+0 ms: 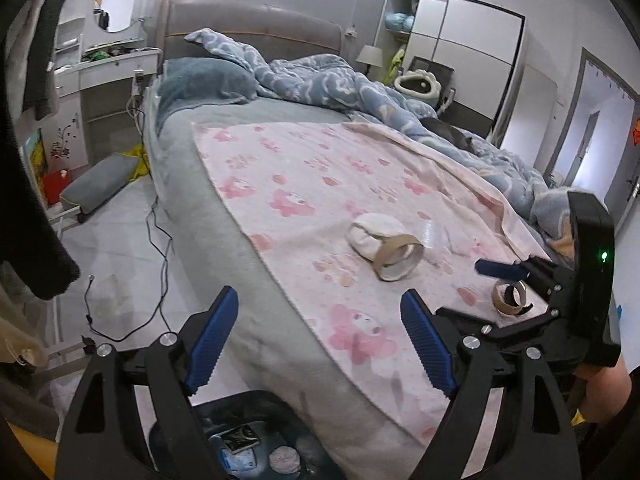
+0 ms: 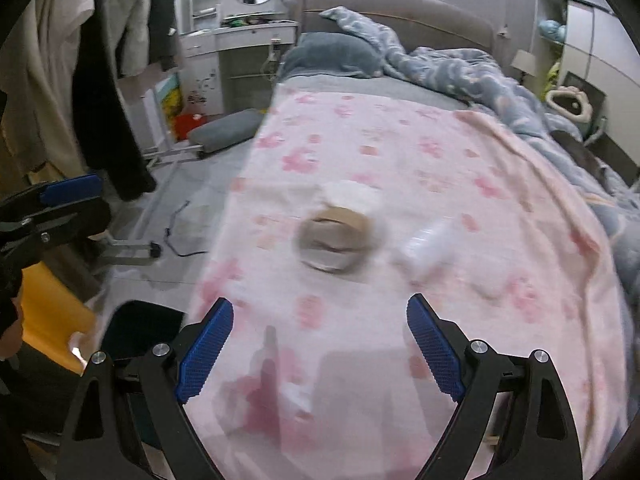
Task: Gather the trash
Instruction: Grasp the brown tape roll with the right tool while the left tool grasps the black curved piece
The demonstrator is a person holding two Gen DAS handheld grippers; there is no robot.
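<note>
A pink blanket [image 1: 320, 184] on the bed carries the trash. A large tape roll [image 1: 396, 258] lies there with a white crumpled wad [image 1: 374, 230] against its far side and a clear plastic piece [image 1: 434, 236] to its right. A small tape roll [image 1: 510, 298] lies nearer the bed's right side. My left gripper [image 1: 320, 340] is open and empty over the bed's edge, above a black bin [image 1: 256, 398] holding scraps. My right gripper [image 2: 320, 344] is open and empty above the blanket, short of the large tape roll [image 2: 336, 242]; this view is blurred.
A rumpled blue duvet [image 1: 320, 76] covers the bed's far and right side. A black cable [image 1: 160, 240] and a grey cushion [image 1: 100, 188] lie on the floor to the left. Dark clothes [image 2: 104, 92] hang at the left. A dressing table [image 1: 104, 68] stands beside the headboard.
</note>
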